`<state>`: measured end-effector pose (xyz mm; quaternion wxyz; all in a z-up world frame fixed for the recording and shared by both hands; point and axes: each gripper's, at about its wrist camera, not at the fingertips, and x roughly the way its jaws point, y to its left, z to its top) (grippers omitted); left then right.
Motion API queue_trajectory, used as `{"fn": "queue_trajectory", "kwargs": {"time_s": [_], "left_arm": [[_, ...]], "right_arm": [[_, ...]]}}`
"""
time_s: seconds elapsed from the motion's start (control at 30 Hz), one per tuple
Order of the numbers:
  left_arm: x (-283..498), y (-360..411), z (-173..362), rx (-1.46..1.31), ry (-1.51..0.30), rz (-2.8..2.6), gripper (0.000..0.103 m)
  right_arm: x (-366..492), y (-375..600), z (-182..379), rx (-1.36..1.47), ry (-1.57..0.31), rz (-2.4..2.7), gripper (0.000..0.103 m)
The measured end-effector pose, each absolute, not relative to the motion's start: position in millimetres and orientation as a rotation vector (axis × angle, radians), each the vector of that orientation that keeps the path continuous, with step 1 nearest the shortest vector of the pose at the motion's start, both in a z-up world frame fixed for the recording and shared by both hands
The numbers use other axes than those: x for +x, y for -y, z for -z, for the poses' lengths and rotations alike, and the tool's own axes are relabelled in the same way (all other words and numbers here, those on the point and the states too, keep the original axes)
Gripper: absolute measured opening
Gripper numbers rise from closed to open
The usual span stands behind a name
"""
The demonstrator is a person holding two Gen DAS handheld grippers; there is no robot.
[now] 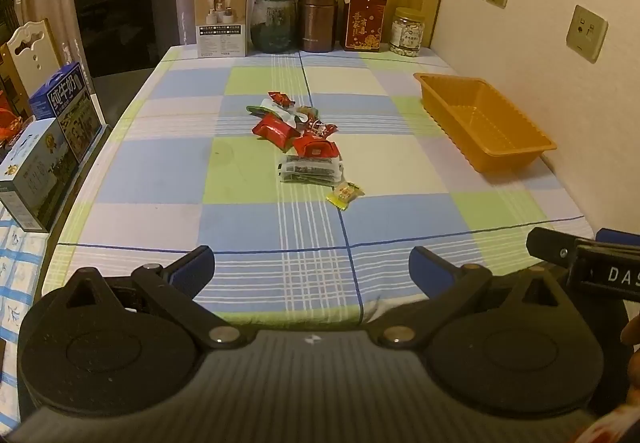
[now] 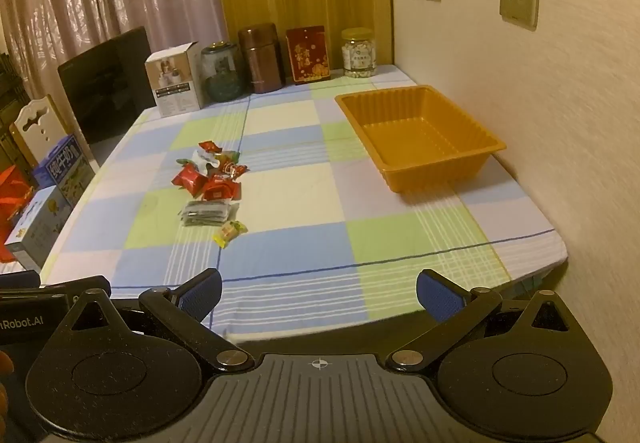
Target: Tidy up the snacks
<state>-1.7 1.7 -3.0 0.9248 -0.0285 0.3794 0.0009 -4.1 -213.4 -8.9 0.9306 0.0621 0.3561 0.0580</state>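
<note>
A small heap of wrapped snacks [image 1: 298, 131] lies mid-table on the checked cloth: red packets, a dark flat packet [image 1: 311, 171] and a yellow sweet [image 1: 345, 194] nearest me. The same heap of snacks [image 2: 210, 183] shows left of centre in the right wrist view. An orange plastic tray [image 1: 486, 123] stands against the right wall with nothing inside; its rim [image 2: 416, 93] is plain in the right wrist view. My left gripper [image 1: 312, 269] hovers open over the table's near edge, well short of the snacks. My right gripper [image 2: 319, 293] is open too, at the near edge, holding nothing.
Along the far edge stand a white box [image 1: 222, 21], a glass jar [image 1: 274, 23], a brown canister [image 1: 318, 17], a red packet [image 1: 364, 25] and a jar of nuts [image 1: 407, 31]. Milk cartons [image 1: 48, 147] and a dark screen [image 1: 124, 19] crowd the left side. The wall runs close on the right.
</note>
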Motion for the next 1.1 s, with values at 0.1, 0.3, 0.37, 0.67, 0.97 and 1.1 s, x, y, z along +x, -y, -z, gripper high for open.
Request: {"fn": "queue_trajectory", "kwargs": {"time_s": [0.1, 0.3, 0.37, 0.67, 0.97, 1.1], "left_arm": [[-1.7, -2.2, 3.0, -0.059, -0.778, -0.001, 0.103], [-1.7, -1.9, 3.3, -0.057, -0.777, -0.002, 0.103], [-1.7, -2.1, 2.9, -0.058, -0.777, -0.001, 0.103], [-1.7, -2.1, 2.6, -0.059, -0.776, -0.003, 0.103], [-2.1, -2.3, 2.8, -0.058, -0.776, -0.002, 0.103], [-2.0, -1.9, 2.7, -0.059, -0.776, -0.003, 0.103]], "right_arm": [[-3.5, 213.6, 9.9, 0.129, -0.729, -0.119, 0.103], [-4.5, 213.3, 8.8, 0.130, -0.730, -0.120, 0.103], [-4.4, 213.2, 9.2, 0.131, -0.730, -0.119, 0.103], [-3.9, 213.0, 11.7, 0.133, -0.732, -0.121, 0.103], [-3.5, 213.6, 12.4, 0.135, -0.734, -0.121, 0.103], [-3.4, 213.8, 12.4, 0.136, -0.734, -0.121, 0.103]]}}
